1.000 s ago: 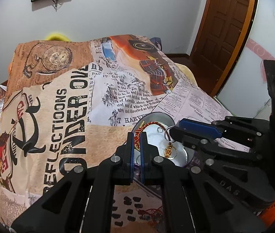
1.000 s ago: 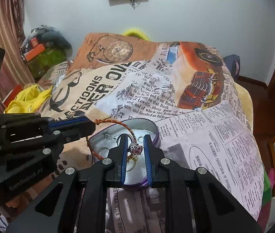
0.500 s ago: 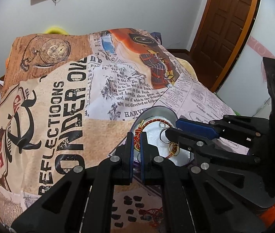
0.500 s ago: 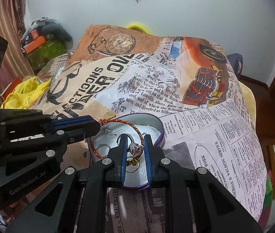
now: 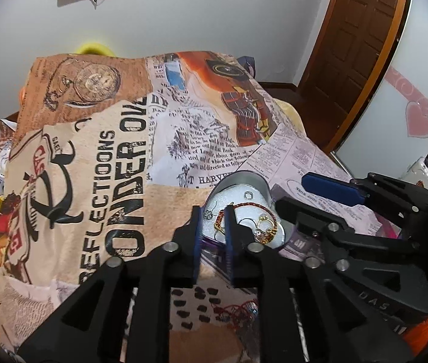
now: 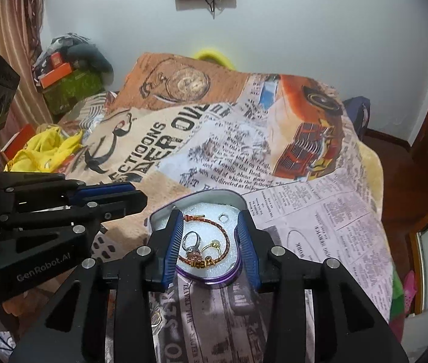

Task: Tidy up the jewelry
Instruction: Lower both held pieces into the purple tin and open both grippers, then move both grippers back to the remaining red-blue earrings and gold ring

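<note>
A heart-shaped purple tin (image 6: 232, 195) with white foam lining sits on the printed bedspread; it also shows in the left wrist view (image 5: 244, 178). In it lie a red-and-gold braided bracelet (image 6: 214, 223), a silver heart ring (image 6: 191, 243), gold pieces (image 6: 211, 246) and a small silver nut (image 6: 223, 217). My right gripper (image 6: 211, 239) is open, its jaws astride the tin, holding nothing. My left gripper (image 5: 212, 230) is open a little over the tin's left rim, with the bracelet (image 5: 244, 207) lying past its right fingertip.
The printed bedspread (image 5: 108, 151) covers the bed. A tangle of red thread jewelry (image 5: 235, 308) lies near the front under my left gripper. Yellow cloth (image 6: 44, 151) and boxes sit at the left. A wooden door (image 5: 362, 30) stands at the right.
My right gripper opened and let the heart ring drop into the tin. My left gripper opened and released the braided bracelet, which now lies in the tin.
</note>
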A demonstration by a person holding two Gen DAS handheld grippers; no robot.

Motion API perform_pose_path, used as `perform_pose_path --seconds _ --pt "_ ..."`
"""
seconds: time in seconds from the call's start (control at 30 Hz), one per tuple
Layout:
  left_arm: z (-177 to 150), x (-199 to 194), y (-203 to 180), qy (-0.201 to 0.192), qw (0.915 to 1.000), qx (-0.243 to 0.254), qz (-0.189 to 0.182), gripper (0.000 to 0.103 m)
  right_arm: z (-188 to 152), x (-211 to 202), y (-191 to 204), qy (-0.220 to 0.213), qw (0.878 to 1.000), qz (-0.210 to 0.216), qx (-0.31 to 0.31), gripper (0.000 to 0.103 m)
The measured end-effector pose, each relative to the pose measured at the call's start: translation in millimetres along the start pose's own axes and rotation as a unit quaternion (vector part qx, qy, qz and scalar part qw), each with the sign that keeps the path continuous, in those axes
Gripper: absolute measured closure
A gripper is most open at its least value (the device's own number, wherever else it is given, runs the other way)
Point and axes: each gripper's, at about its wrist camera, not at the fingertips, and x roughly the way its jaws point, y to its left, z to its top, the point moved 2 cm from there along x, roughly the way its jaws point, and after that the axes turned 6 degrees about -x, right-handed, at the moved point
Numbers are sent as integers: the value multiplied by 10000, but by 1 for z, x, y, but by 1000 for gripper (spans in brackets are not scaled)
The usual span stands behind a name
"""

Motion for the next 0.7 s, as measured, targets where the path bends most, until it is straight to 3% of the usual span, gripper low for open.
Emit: perform_pose_path --seconds 0.1,0.43,0.7 --pt "-1 -18 -2 -154 9999 28 40 76 1 -12 1 -96 9999 -42 4 69" --pt "-13 -63 -9 -398 9987 249 190 73 -6 -43 5 -288 9995 -67 54 69" --pt "-35 -75 -11 -341 9983 378 285 71 -26 -43 13 -113 9999 24 69 69"
